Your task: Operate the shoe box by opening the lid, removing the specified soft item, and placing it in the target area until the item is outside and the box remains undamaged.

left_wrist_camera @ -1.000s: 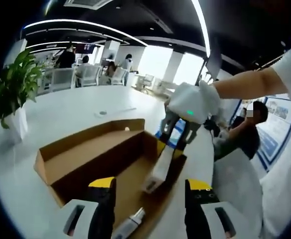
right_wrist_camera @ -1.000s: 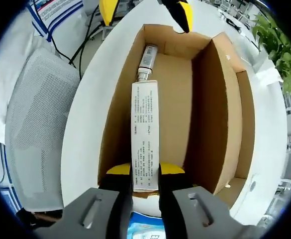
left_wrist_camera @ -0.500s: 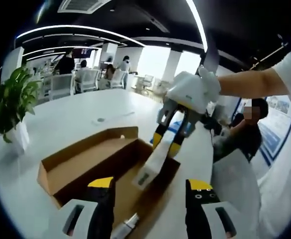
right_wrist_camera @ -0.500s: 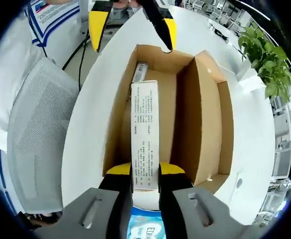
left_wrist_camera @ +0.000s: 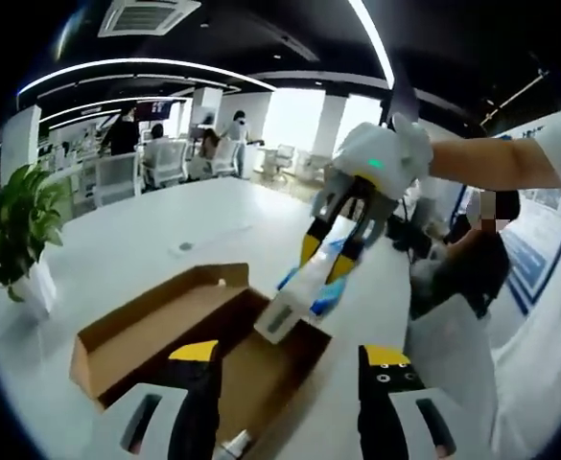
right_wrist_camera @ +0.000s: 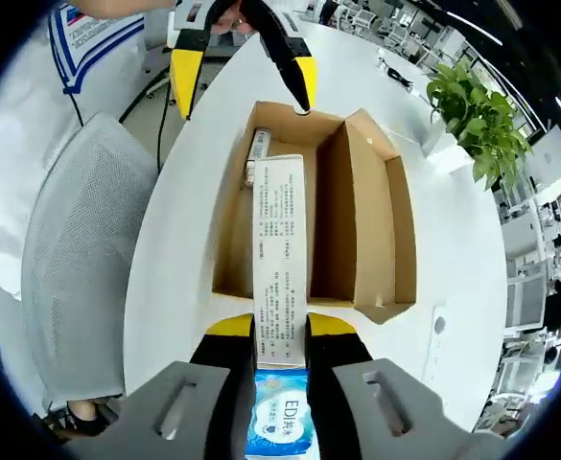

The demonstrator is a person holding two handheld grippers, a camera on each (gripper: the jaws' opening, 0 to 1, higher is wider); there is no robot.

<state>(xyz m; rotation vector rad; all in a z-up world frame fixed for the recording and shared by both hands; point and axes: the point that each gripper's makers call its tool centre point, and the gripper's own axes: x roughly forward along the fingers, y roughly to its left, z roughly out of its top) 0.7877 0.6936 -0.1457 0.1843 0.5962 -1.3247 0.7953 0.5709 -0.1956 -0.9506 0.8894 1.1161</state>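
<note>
The right gripper (right_wrist_camera: 280,331) pinches 1 long white carton (right_wrist_camera: 279,254) by its near end, holding it above the open shoe box (right_wrist_camera: 362,230), clear of the cardboard. In the left gripper view the carton (left_wrist_camera: 290,305) hangs from that gripper (left_wrist_camera: 325,261) over the box (left_wrist_camera: 146,331) on the white table (left_wrist_camera: 117,240). The left gripper (left_wrist_camera: 290,359) hovers with jaws spread, holding nothing (a tube (right_wrist_camera: 257,155) lies inside the box).

One open shoe box (right_wrist_camera: 357,225), two white cartons (right_wrist_camera: 278,259), one tube (right_wrist_camera: 257,158), one potted plant (right_wrist_camera: 477,115), two grippers (right_wrist_camera: 280,350).
</note>
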